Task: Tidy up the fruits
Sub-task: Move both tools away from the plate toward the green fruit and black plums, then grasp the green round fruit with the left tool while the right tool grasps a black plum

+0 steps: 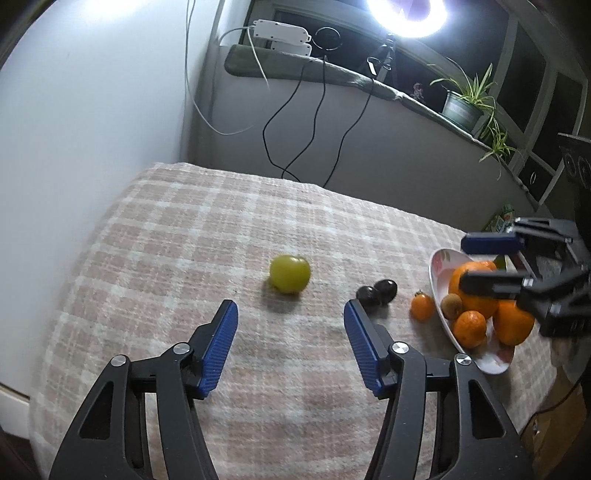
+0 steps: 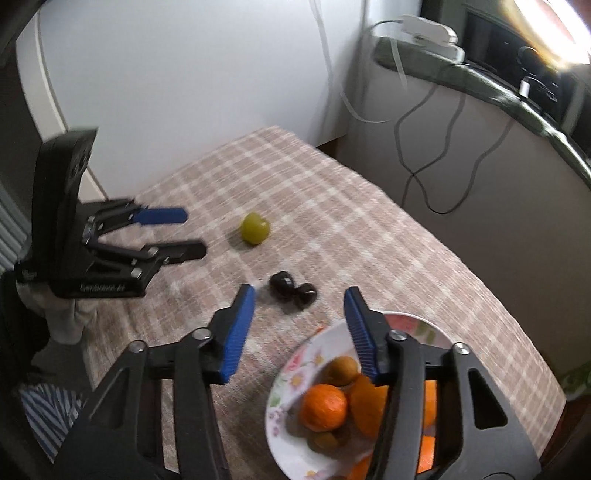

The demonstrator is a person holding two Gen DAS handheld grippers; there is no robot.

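Note:
A green apple (image 1: 290, 273) lies on the checked cloth just beyond my open, empty left gripper (image 1: 290, 314). Two dark plums (image 1: 377, 292) lie to its right, then a small orange fruit (image 1: 423, 305) by a floral plate (image 1: 437, 264) holding oranges (image 1: 474, 291) and a kiwi (image 1: 452, 305). My right gripper (image 2: 299, 299) is open and empty, above the plate's near rim (image 2: 295, 363), with the plums (image 2: 291, 289) just ahead. It also shows in the left wrist view (image 1: 476, 262) over the plate. The apple (image 2: 255, 228) lies farther off, near the left gripper (image 2: 190, 232).
The checked cloth (image 1: 207, 236) covers the table, which ends at a white wall on the left and a grey ledge (image 1: 332, 74) behind. Black cables (image 1: 317, 110) hang down the ledge. A potted plant (image 1: 465, 103) and a bright ring lamp (image 1: 406, 14) stand on it.

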